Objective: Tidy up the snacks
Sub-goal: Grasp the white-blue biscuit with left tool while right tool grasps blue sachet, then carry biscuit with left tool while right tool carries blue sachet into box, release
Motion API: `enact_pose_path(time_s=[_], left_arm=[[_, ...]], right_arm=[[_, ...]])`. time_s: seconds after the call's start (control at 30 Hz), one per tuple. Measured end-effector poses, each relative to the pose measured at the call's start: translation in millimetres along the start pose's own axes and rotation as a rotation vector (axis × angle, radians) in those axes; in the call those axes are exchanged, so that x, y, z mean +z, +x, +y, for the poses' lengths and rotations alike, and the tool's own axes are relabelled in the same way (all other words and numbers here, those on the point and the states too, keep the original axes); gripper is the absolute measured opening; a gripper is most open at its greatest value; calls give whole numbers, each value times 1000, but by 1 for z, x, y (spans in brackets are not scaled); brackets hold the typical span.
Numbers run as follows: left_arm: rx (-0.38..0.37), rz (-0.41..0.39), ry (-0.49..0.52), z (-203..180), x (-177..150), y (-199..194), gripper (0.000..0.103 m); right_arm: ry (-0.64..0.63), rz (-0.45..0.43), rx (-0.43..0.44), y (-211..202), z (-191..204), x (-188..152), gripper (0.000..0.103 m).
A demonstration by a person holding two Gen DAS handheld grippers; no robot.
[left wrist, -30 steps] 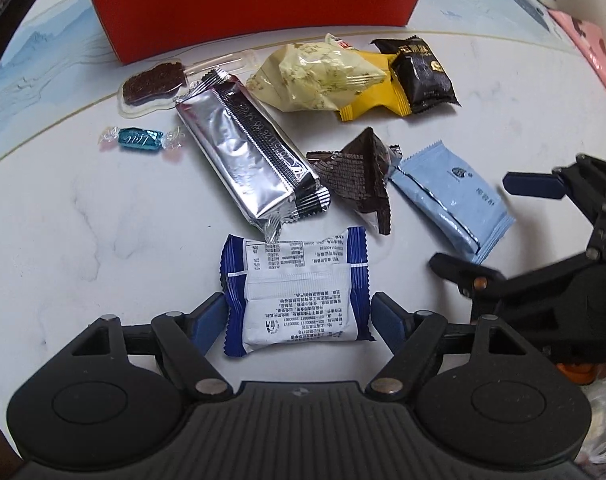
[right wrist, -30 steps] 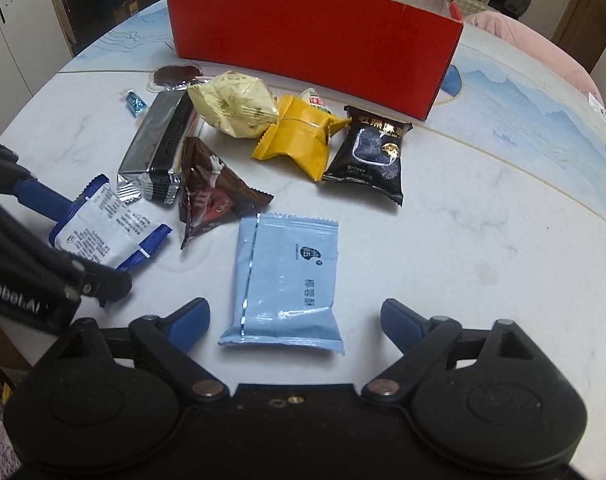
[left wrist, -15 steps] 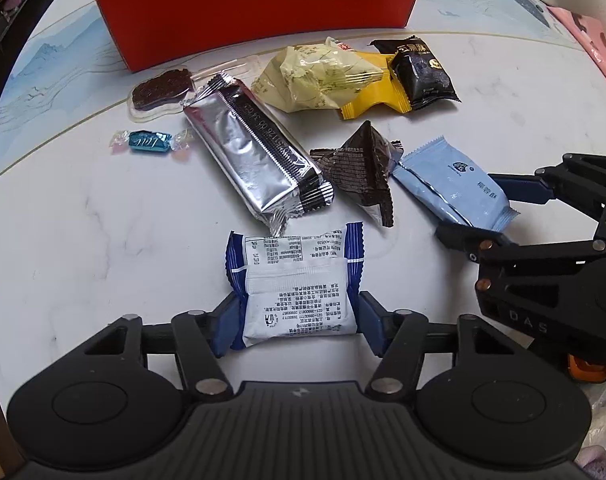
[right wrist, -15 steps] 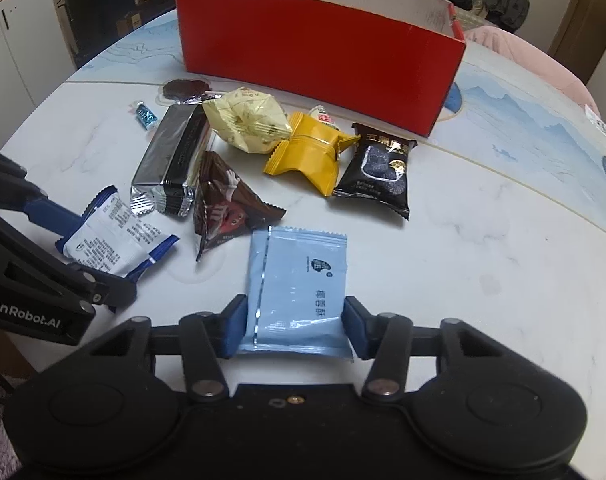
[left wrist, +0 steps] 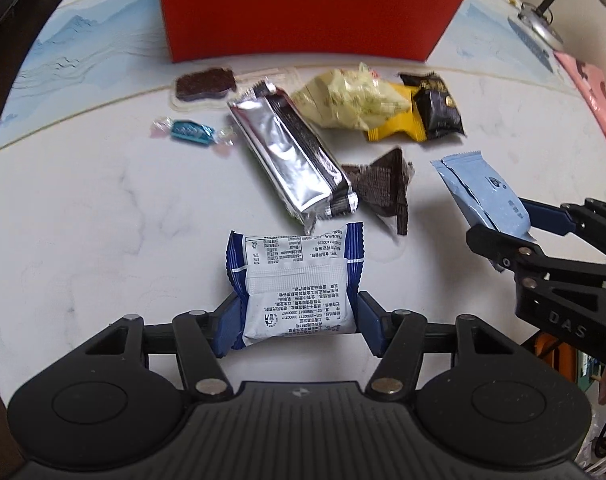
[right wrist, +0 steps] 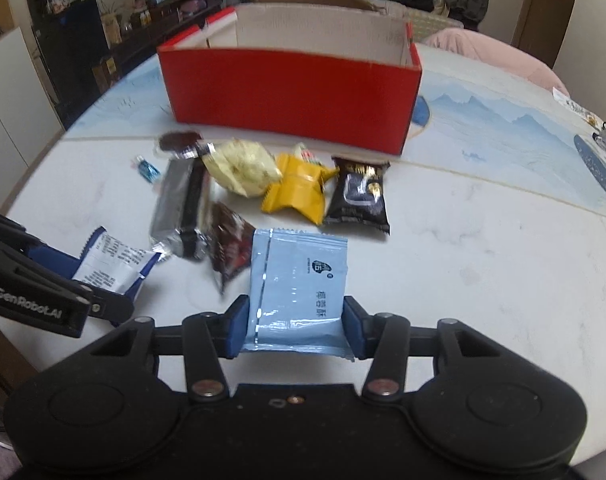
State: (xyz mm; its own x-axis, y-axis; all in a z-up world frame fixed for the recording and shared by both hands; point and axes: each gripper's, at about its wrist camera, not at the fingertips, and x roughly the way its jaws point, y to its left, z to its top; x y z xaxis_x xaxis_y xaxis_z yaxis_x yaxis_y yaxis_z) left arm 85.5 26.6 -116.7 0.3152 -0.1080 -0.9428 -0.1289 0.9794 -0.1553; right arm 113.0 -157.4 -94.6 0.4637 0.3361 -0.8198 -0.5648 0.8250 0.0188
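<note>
Left wrist view: left tongs (left wrist: 297, 314) clamped on blue-white snack packet (left wrist: 295, 284), packet's near end betw. pads, just above counter (left wrist: 83, 220).
Right wrist view: right tongs (right wrist: 295, 326) clamped on light-blue packet (right wrist: 299, 280).
Loose snacks: silver bar (left wrist: 291, 160), brown triangular pouch (left wrist: 383, 188), yellow packet (right wrist: 297, 194), black packet (right wrist: 359, 196), on counter near red box (right wrist: 291, 96).

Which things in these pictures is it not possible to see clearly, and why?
- Floor of the red box: hidden behind its front wall in both views.
- Yellow packet: left wrist view, half covered by the pale green bag.
- Brown triangular packet: right wrist view, motion blur.
- Print on the white-and-blue packet: too small.
</note>
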Motion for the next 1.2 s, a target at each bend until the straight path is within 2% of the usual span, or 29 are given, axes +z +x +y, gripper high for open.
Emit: enact_pose_path(time_s=[0.3,0.7,0.97,1.2], left_arm=[[-4,-117,-13,11,10,-43,60],[-15,-243,6,15,57,-97,60],[-8,-301,30,10,101,-114,60],[30,-291,17,7,142,-104,60]], right_arm=[[-7,-94,-6,-38,14,27,48],[-20,-194,-36,-61,13,75,48],[-9,-223,-27,-50,-4,118,48],[-22,-219,-11,-28,-21,156,48]])
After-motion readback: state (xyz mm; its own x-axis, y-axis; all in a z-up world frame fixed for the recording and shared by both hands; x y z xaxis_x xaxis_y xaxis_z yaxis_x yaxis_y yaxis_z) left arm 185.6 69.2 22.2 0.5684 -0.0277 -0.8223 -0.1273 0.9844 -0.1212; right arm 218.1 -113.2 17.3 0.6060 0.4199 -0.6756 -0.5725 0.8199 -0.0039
